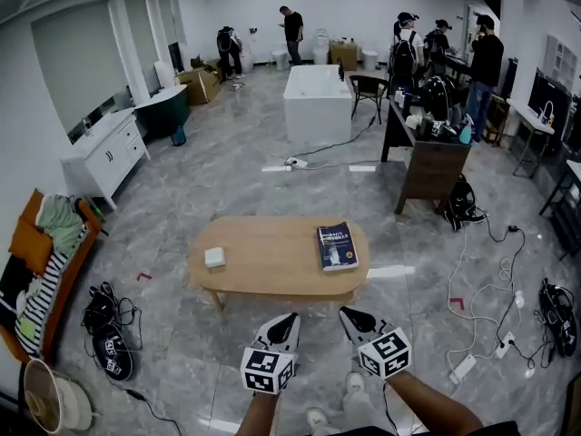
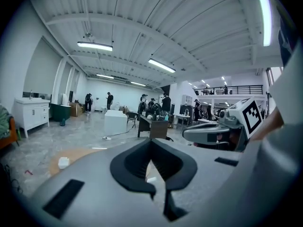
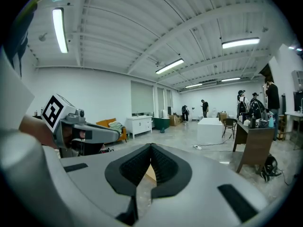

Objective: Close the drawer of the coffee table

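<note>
Grey marble-patterned floor [image 1: 227, 180] spreads across a big white-walled hall. We stand at its near end, looking down on an oval light-wood coffee table [image 1: 272, 260] just ahead of both grippers. On its top lie a dark blue hardback book [image 1: 337, 245] toward the right end and a small white square box [image 1: 215, 258] toward the left end, well apart from each other. We see the table's near edge, but from this angle we cannot make out the drawer, nor tell whether it is pushed in or pulled out.

We hold the left gripper [image 1: 289, 318] and the right gripper [image 1: 348, 313] side by side in the air, between our feet and the table. They touch neither the table nor each other. In the left gripper view the black padded jaws of the left gripper [image 2: 151, 143] meet at their tips with nothing between them. The right gripper view shows the same for the right gripper [image 3: 151, 148]: tips together, empty.

Beyond the table stands a long white rectangular block [image 1: 317, 104]. A dark brown wooden desk [image 1: 427, 162] with clutter on top is to its right. A low white cabinet [image 1: 104, 157] runs along the left wall, and an orange sofa heaped with clothes [image 1: 36, 243] sits nearer us, with black shoes [image 1: 107, 330] on the floor beside it. Several people [image 1: 292, 33] stand at the far end.
</note>
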Demonstrator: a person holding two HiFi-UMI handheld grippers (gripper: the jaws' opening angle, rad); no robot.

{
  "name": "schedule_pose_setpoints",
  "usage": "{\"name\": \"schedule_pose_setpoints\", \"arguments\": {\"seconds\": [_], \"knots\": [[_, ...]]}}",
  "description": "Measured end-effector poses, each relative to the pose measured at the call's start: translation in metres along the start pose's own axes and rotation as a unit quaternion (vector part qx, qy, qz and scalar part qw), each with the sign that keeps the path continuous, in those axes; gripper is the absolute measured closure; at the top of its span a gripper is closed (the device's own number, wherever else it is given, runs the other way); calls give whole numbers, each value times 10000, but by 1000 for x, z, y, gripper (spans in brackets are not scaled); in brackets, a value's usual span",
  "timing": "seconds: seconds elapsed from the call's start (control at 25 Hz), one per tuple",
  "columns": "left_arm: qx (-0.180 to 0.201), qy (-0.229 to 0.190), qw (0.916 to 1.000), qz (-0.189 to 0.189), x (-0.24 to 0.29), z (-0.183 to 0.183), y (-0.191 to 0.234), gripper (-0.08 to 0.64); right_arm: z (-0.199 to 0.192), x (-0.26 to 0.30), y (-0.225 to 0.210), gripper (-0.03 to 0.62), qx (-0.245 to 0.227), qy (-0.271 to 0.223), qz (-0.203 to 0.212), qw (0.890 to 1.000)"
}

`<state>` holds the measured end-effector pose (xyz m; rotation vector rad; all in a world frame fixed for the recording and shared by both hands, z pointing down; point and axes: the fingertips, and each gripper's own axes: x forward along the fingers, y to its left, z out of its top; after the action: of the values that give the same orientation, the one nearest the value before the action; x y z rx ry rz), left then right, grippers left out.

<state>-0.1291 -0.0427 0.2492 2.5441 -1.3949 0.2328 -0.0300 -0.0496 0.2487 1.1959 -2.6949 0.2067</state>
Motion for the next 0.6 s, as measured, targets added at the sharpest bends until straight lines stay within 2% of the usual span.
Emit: {"name": "schedule_pose_setpoints", "arguments": {"seconds": [0.6], "knots": [[177, -495, 9986, -63, -30, 33, -30, 558, 14, -31, 6, 580, -77, -240, -213, 9995]]}}
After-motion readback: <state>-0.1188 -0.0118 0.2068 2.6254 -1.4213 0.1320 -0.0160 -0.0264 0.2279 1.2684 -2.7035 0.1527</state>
